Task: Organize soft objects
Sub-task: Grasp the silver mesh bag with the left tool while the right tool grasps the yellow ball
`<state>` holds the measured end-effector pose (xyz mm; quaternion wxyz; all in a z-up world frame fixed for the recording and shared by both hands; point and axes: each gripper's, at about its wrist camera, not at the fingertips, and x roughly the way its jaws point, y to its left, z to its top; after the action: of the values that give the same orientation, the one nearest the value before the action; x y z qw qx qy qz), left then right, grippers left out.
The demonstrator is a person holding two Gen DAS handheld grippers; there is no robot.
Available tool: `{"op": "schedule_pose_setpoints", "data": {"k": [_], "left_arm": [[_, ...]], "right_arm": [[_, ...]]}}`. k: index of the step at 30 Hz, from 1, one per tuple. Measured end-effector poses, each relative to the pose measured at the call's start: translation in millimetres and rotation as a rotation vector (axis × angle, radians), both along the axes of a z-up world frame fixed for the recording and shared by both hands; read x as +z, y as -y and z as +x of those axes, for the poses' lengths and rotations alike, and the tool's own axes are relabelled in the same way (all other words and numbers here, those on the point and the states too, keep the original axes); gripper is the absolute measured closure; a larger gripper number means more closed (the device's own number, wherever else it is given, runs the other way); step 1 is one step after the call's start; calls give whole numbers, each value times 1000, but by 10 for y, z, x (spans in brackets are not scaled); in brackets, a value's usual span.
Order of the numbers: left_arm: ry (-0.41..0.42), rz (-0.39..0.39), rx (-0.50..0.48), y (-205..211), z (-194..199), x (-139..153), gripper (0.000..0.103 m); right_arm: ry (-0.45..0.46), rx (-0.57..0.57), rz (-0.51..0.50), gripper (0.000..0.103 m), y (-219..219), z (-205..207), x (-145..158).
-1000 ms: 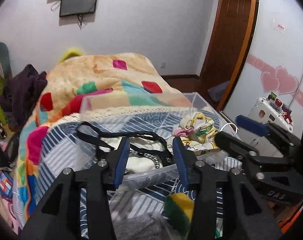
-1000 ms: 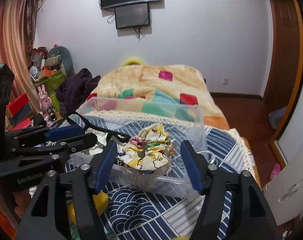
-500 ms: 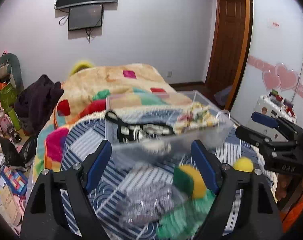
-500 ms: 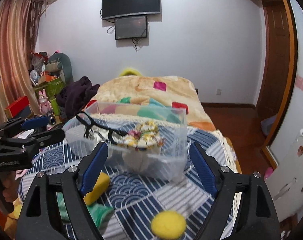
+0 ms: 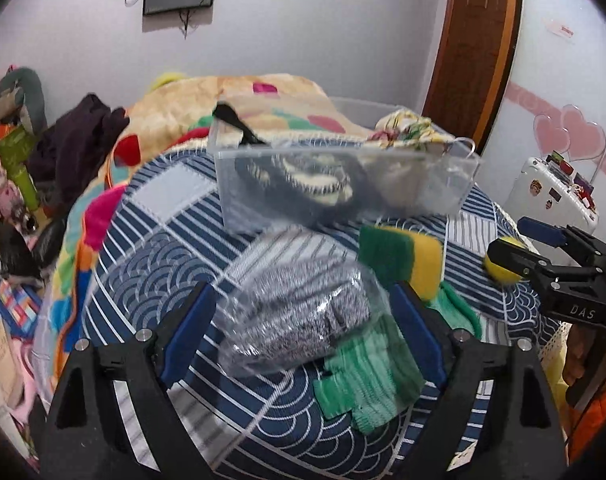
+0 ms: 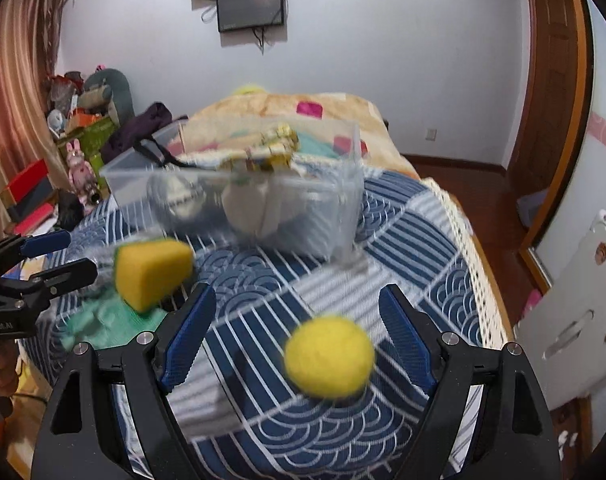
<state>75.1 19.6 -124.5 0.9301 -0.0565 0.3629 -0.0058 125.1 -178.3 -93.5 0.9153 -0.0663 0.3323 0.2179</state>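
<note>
Lying loose: fuzzy yellow ball (image 6: pixel 329 355)

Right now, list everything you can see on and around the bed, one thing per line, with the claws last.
clear plastic bin: one, see-through, mid bed, holding a floral cloth, black strap and pale items
bagged grey scrubber: one, grey in clear wrap, between the left claw's fingers, not pressed
sponge: one, yellow and green, beside the scrubber
green cloth: one, green, under the sponge's near side
yellow ball: one, yellow, between the right claw's fingers, untouched
bedspread: one, navy and white pattern
blanket: one, tan with coloured patches, far end of bed
dark clothing: one heap, beside the bed
wall screen: one, black
left claw: open, jaws just widened
right claw: open
</note>
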Motion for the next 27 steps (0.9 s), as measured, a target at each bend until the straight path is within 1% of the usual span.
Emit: {"op": "schedule_pose_setpoints", "data": {"k": [4,7,8,10,11,13,14,16,18,19,20,22,27], "left_arm": [[-25,9,13,38,22,-115,14],[-21,1,19,37,21,-132,14],[-19,-5,22,21,23,-136,15],[-17,-19,25,-3,18,-134,22],[-17,-21,26,-19,22,-127,25],[-13,-25,22,-49,17,-111,35],[-12,-27,21,-61,13,-106,38],[-11,-30,22,-92,9,-90,48],[-8,-35,22,-111,8,-73,52],[-5,-35,22,-114,6,-63,57],[-3,-34,23,-115,3,-58,58],[10,-23,21,-106,-11,-24,64],[47,-4,25,-89,-73,80,67]], "right_arm": [[-46,-13,15,22,74,18,-89],[-72,-15,22,22,120,7,-143],[-77,-15,21,24,127,-13,-172],[-88,-12,19,40,144,-26,-192],[-97,-5,21,43,154,-25,-204],[-101,-4,19,60,164,-22,-202],[-102,-4,22,60,161,-21,-199],[-92,-3,28,60,164,-40,-177],[-74,-1,31,60,156,-59,-142],[-68,1,35,60,152,-68,-123],[-64,5,40,60,148,-74,-103],[-57,11,50,60,141,-79,-71],[-43,25,75,60,99,-77,10]]}}
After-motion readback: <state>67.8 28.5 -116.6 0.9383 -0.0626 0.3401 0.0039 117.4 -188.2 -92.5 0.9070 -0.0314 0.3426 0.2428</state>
